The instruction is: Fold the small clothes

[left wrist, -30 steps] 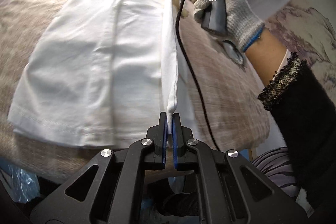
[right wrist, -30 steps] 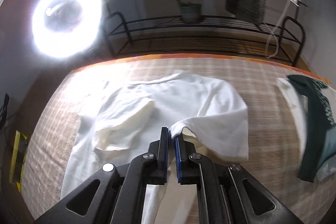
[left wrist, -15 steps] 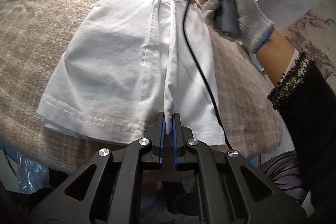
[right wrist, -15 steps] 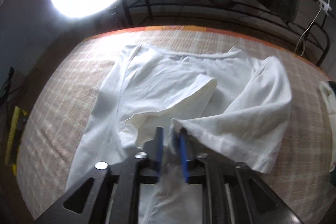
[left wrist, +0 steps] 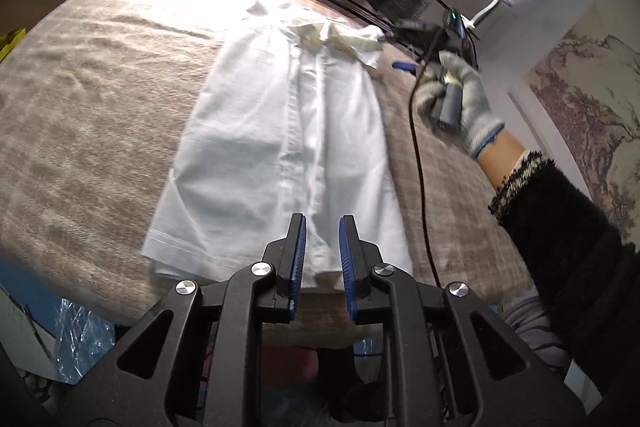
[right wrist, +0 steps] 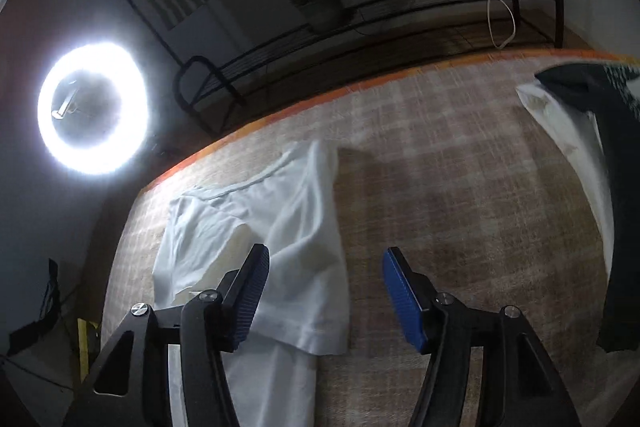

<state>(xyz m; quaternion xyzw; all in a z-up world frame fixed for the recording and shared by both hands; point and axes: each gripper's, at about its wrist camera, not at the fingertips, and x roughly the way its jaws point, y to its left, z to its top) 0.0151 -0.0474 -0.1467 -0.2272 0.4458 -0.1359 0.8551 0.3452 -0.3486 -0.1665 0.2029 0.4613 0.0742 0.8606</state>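
A small white shirt point(left wrist: 280, 147) lies flat on the beige checked cloth, both long sides folded in to the middle. It also shows in the right wrist view point(right wrist: 288, 227), sleeve folded across. My left gripper point(left wrist: 322, 247) is open and empty just above the shirt's near hem. My right gripper point(right wrist: 324, 291) is wide open and empty, above the shirt's right edge; in the left wrist view it point(left wrist: 404, 66) hovers past the collar end, held by a gloved hand point(left wrist: 460, 103).
The table point(left wrist: 80, 107) has a near edge below the hem. A dark green and white garment pile point(right wrist: 592, 147) lies at the right. A ring light point(right wrist: 94, 107) and a black metal rack point(right wrist: 360, 23) stand behind the table.
Both grippers have let go of the shirt's folded edge and opened. The fold now lies flat on the shirt. The right gripper has pulled away to the right.
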